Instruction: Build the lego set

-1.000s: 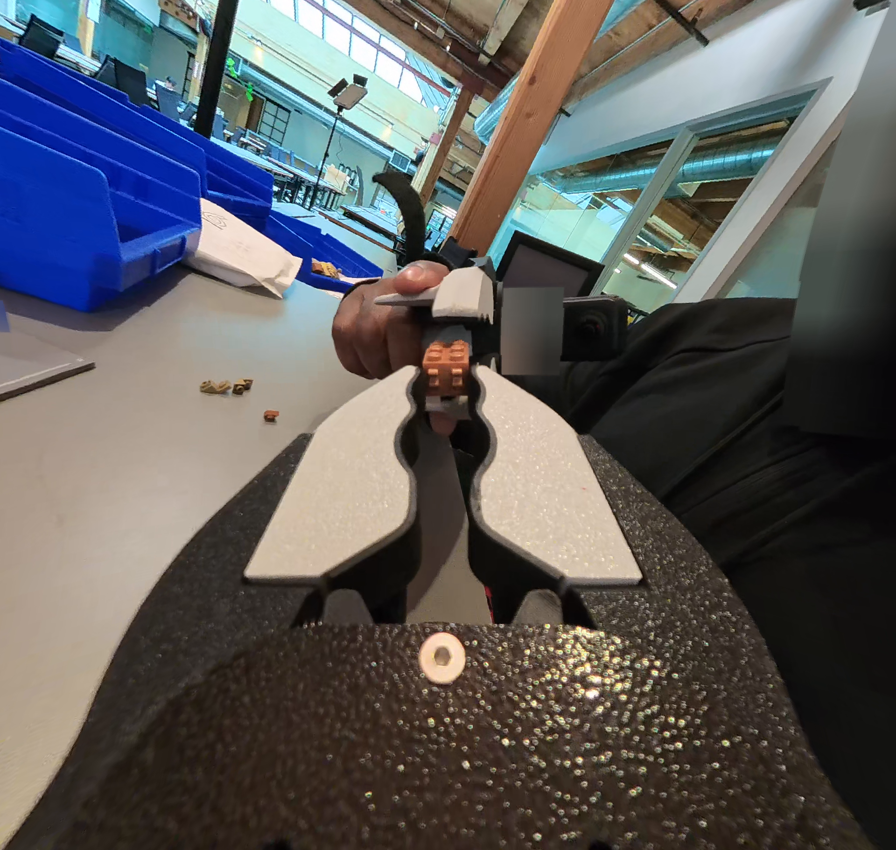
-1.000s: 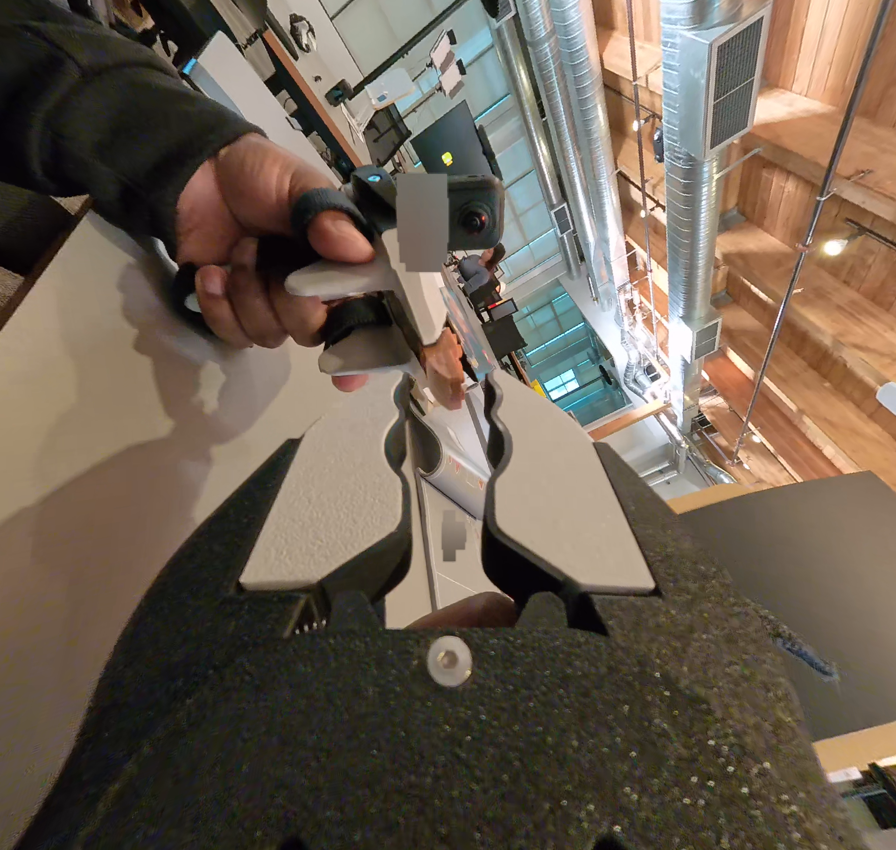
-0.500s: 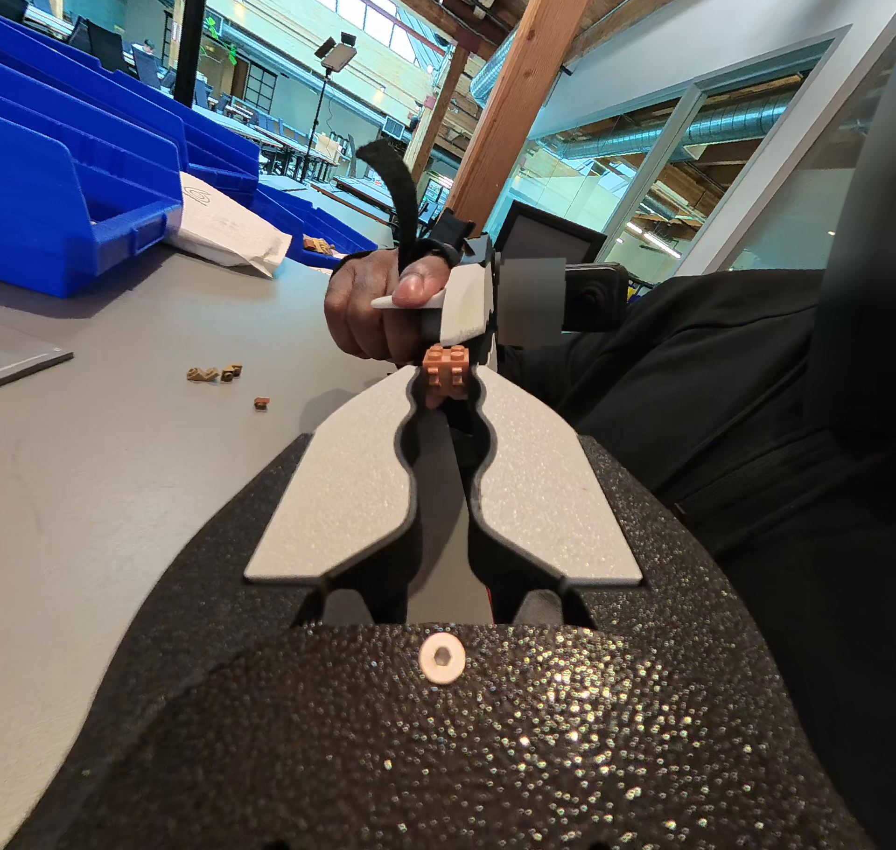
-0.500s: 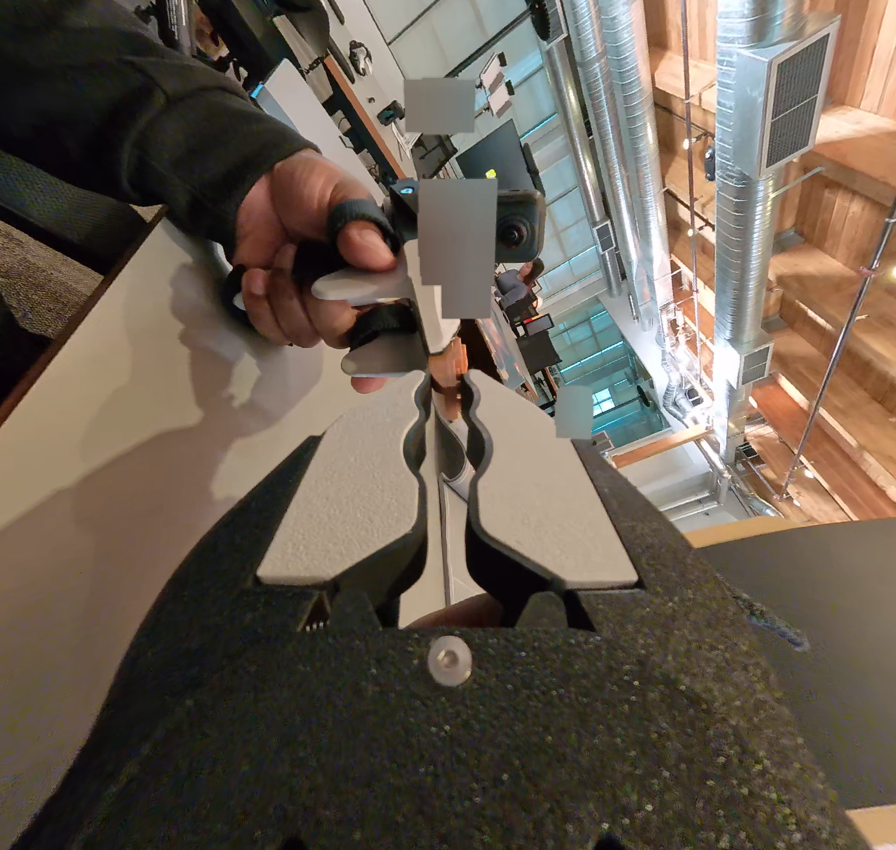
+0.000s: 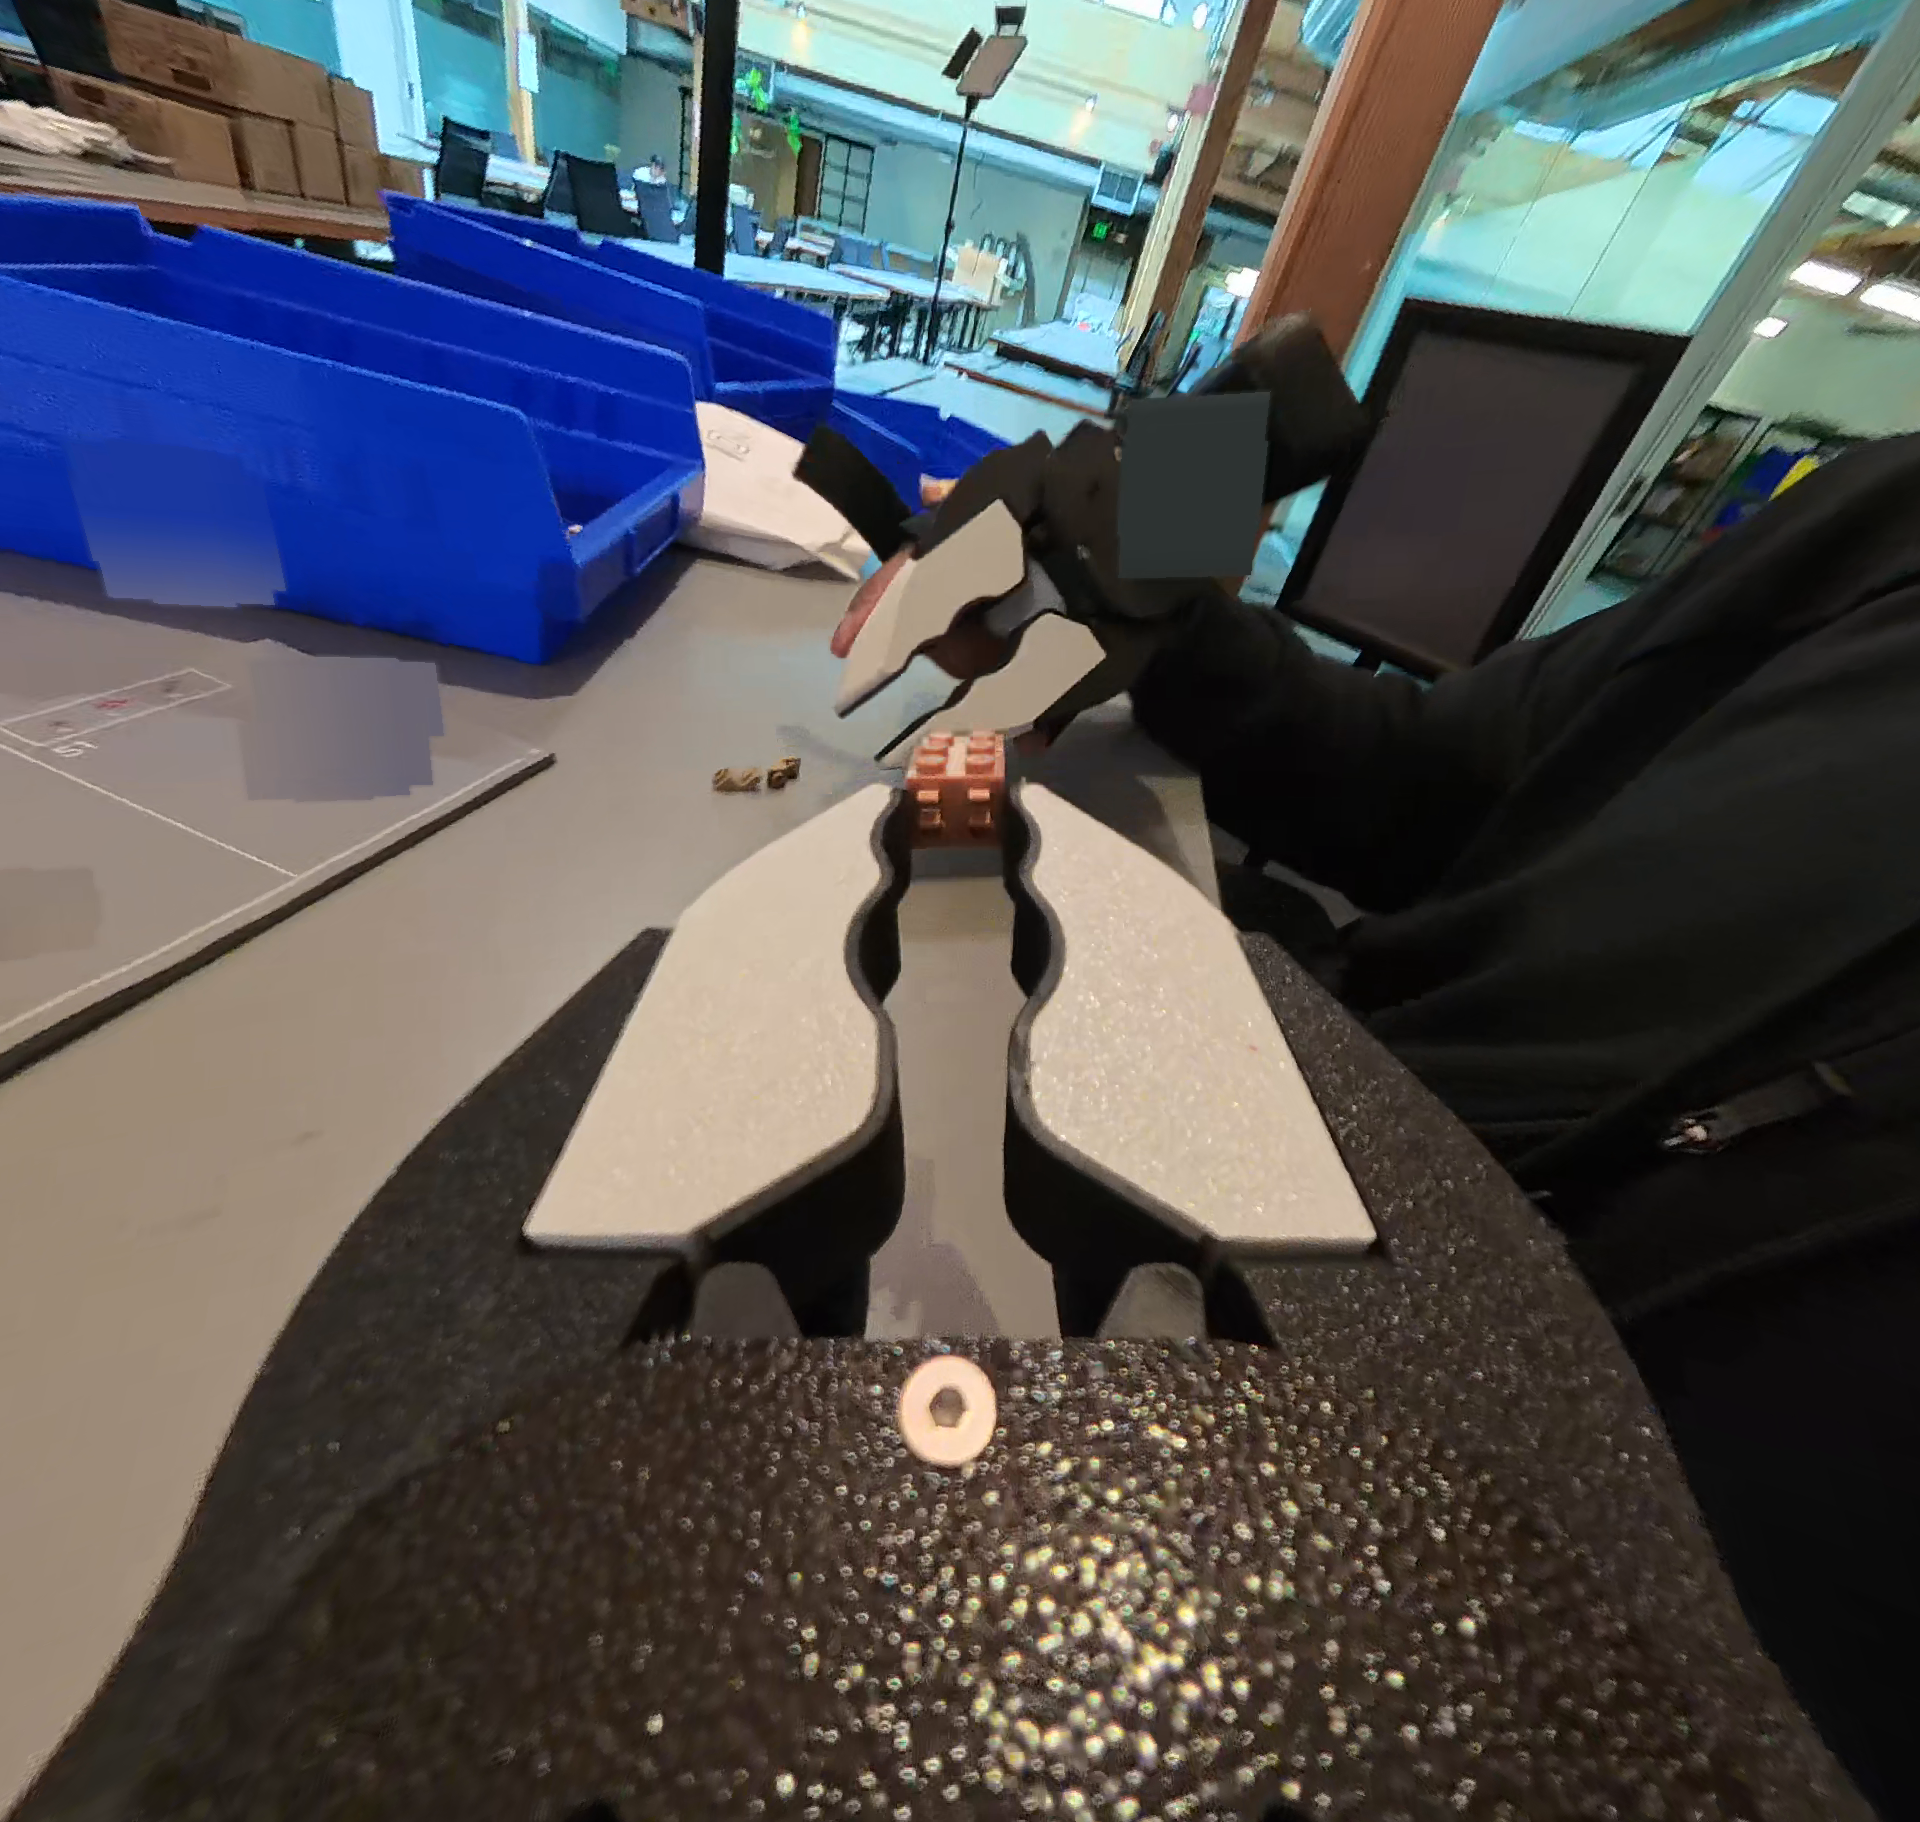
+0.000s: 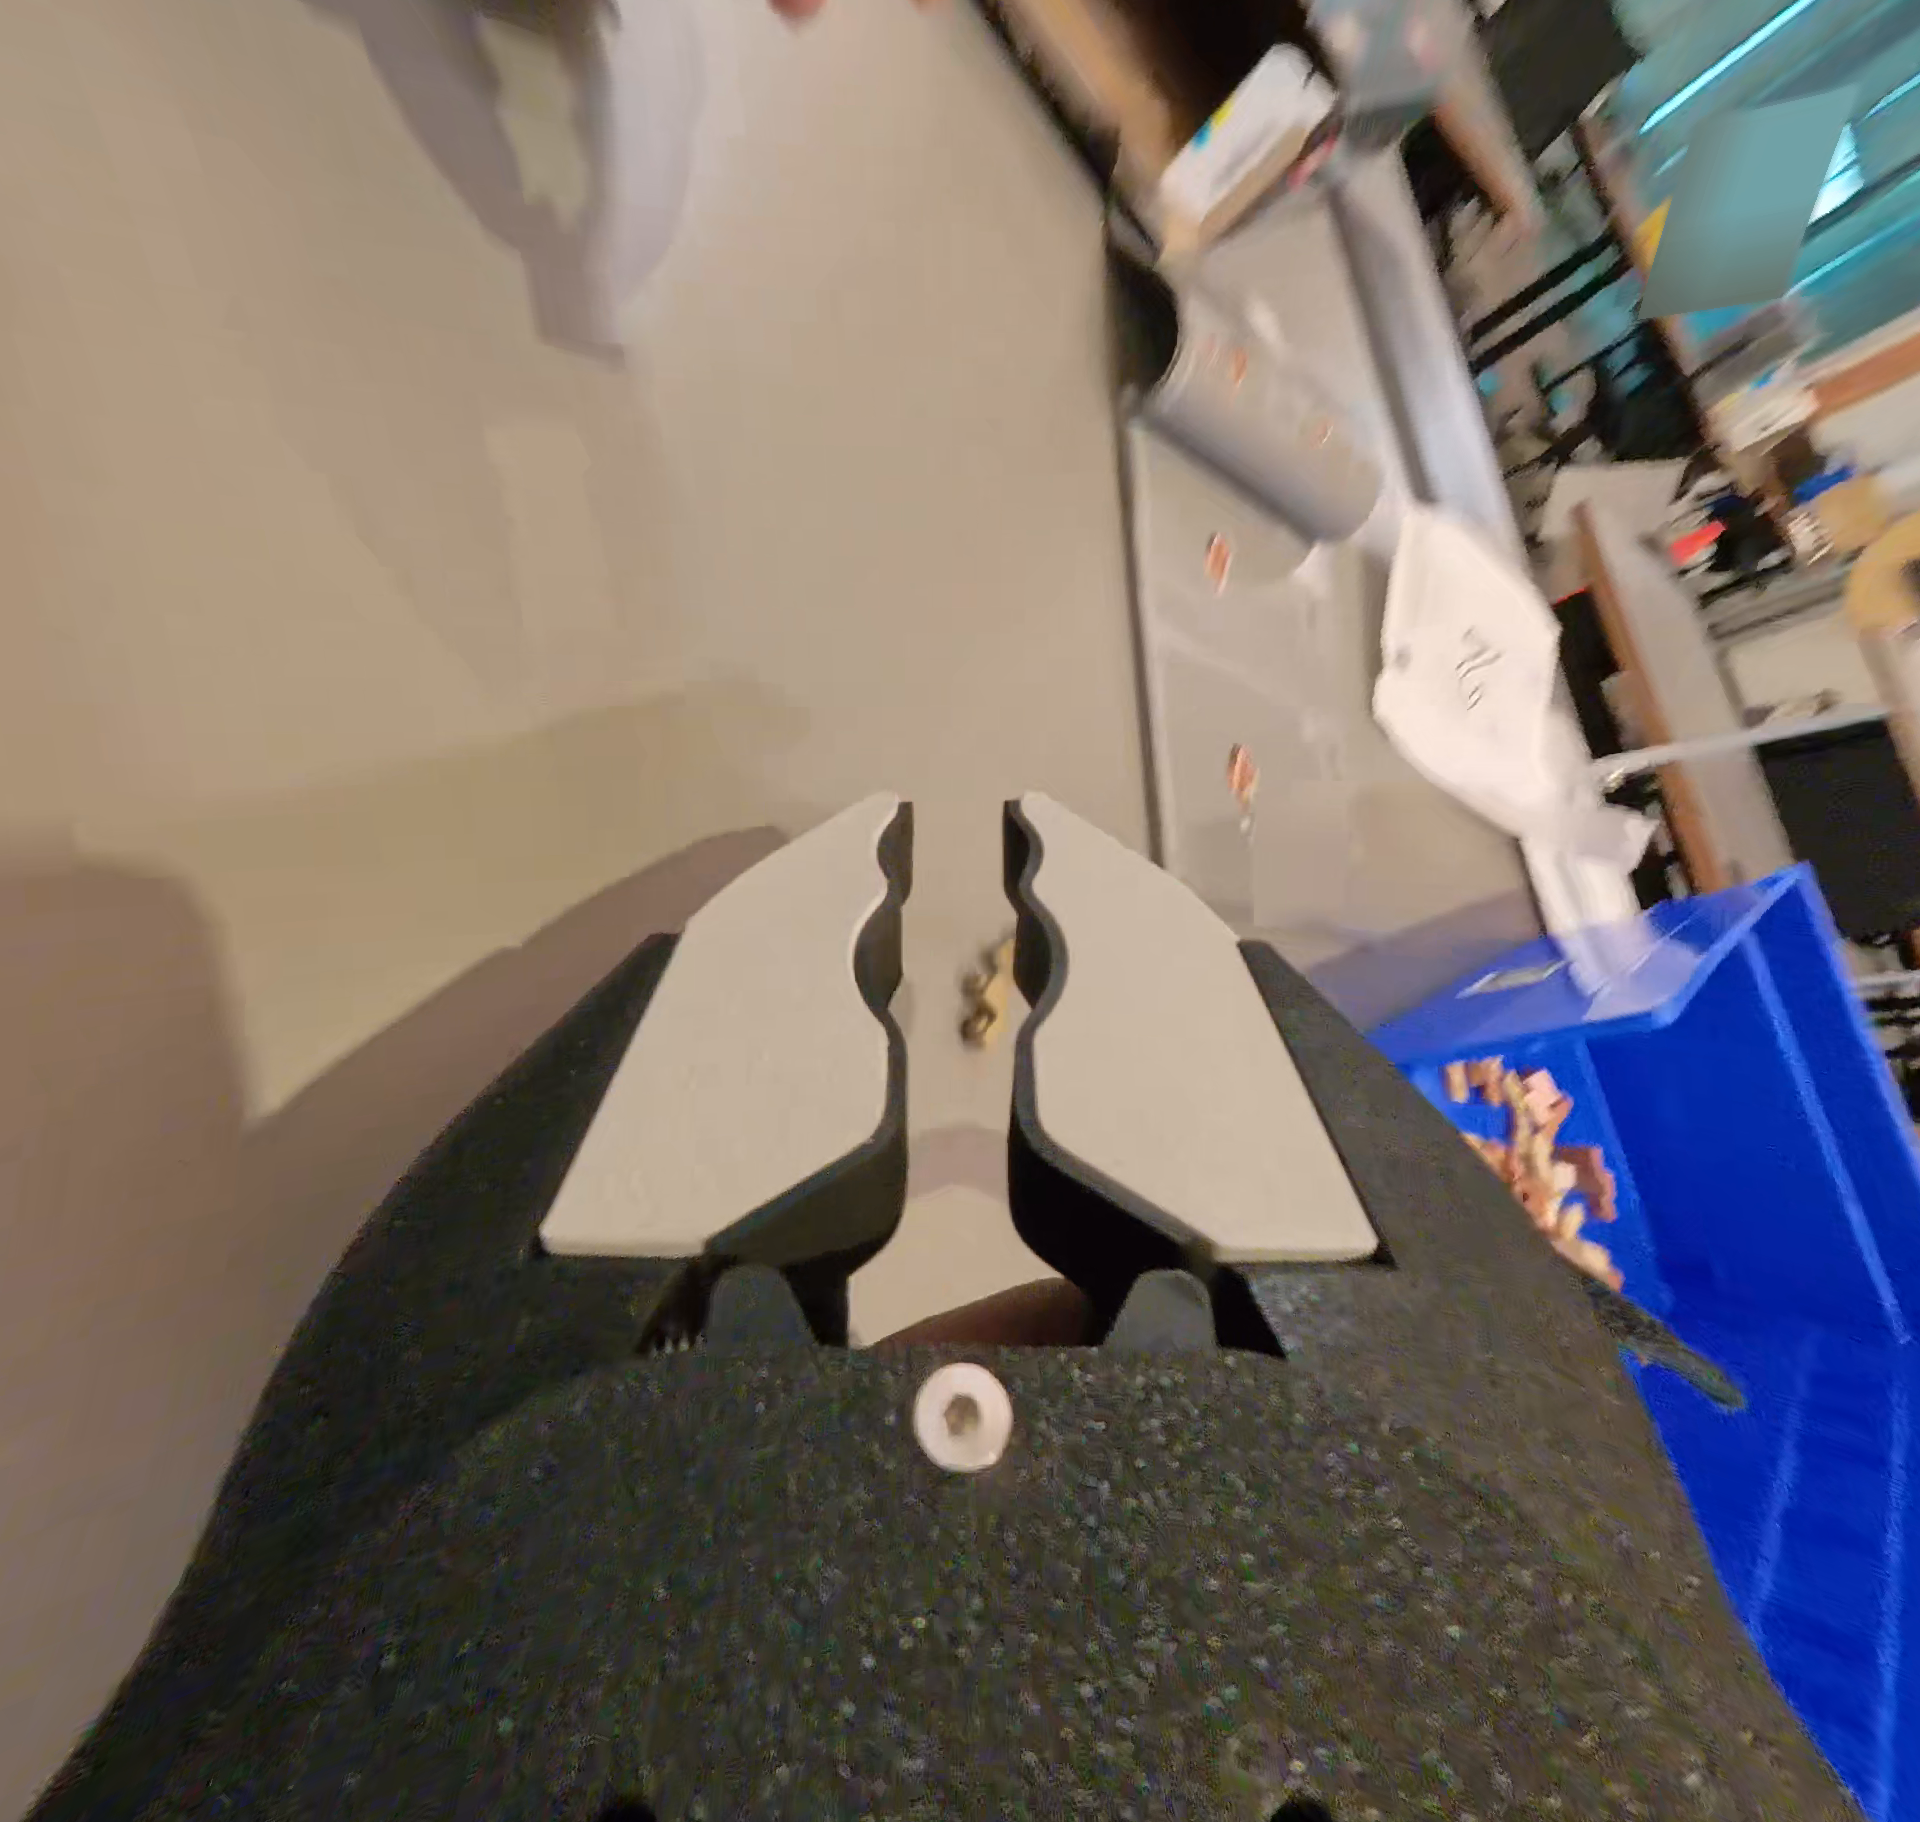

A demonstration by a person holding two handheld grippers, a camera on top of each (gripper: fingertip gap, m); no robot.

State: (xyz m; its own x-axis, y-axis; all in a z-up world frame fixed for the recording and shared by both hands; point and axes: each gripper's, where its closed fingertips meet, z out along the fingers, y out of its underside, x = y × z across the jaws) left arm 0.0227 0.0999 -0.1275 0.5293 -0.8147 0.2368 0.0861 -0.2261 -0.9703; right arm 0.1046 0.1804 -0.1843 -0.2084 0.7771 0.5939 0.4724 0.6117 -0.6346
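**Left tongs clamped on brick block, right tongs bare over bench**

Left tongs (image 5: 954,816) are clenched on a small orange-brown stud brick block (image 5: 954,785); both pads press its side faces at the very tips, studs up and toward the cam. Block sits just above the grey bench (image 5: 436,941), not resting on it as far as I can tell.

Right tongs (image 6: 958,816) are parted w/ nothing between the tips; only bare bench shows thru the gap. Seen from the left cam, they hover just behind and above the block, tilted down, not touching it. Right view is motion-blurred, so fine detail there is weak.

Nearby: a few small tan loose bits (image 5: 753,777) lie on the bench left of the block, apart from it; same bits show under the right tongs' gap. Blue bins (image 5: 416,484) line the far left, one w/ brown pieces inside (image 6: 1527,1180). White bag (image 5: 769,515) lies beside the bins. Grey mat (image 5: 260,837) w/ white lines sits at left.

Handling, as a judgement: grip is at the tips only, so the block could pivot or pop out if squeezed unevenly. Keep left tongs level, pressure steady, no twisting. Bring the right tongs in square, slow, w/ the gap centred.
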